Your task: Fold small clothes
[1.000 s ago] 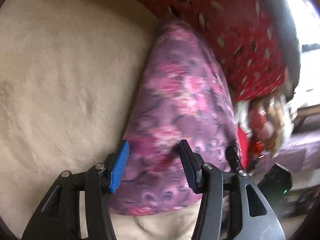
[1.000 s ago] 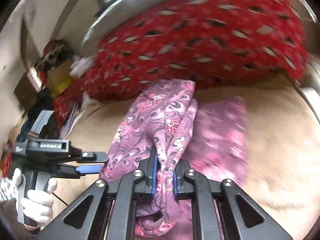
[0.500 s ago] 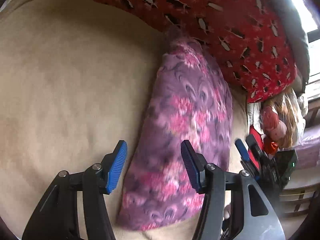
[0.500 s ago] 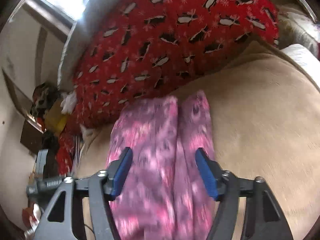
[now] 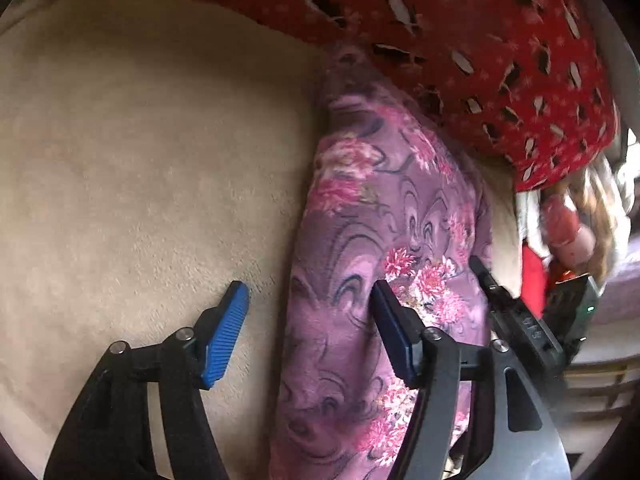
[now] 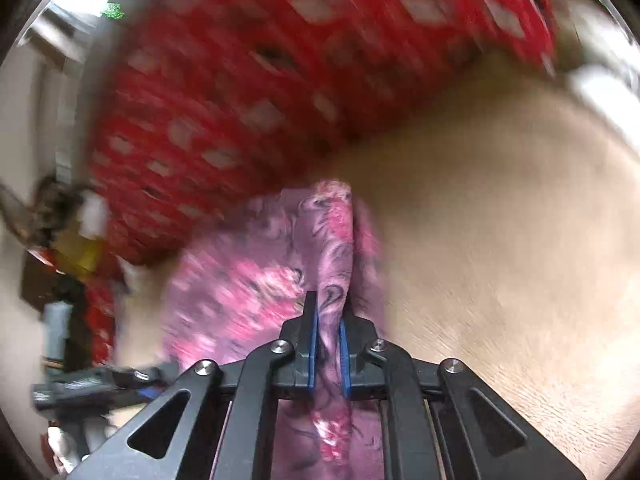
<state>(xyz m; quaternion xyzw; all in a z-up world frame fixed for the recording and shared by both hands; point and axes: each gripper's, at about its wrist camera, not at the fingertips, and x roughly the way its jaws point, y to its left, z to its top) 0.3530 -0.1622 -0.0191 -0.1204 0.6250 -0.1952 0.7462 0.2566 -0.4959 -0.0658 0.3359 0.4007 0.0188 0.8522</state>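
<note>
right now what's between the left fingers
In the left wrist view: bare beige blanket and the purple cloth's left edge; neither finger presses it.

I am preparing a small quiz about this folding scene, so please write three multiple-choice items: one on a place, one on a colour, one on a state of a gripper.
1. Where does the purple floral garment lie?
A. on the beige blanket, its far end against the red patterned cover
B. on a wooden floor
C. inside a basket

2. What colour are the pads of the left gripper?
A. green
B. blue
C. white

3. How does the right gripper stand?
A. wide open above bare blanket
B. out of sight
C. shut on a raised fold of the garment

Answers:
1 A, the left wrist view shows the beige surface around the garment and the red cover at its far end.
2 B, both ribbed pads show blue.
3 C, the right wrist view shows the cloth pinched between nearly touching pads.
</note>
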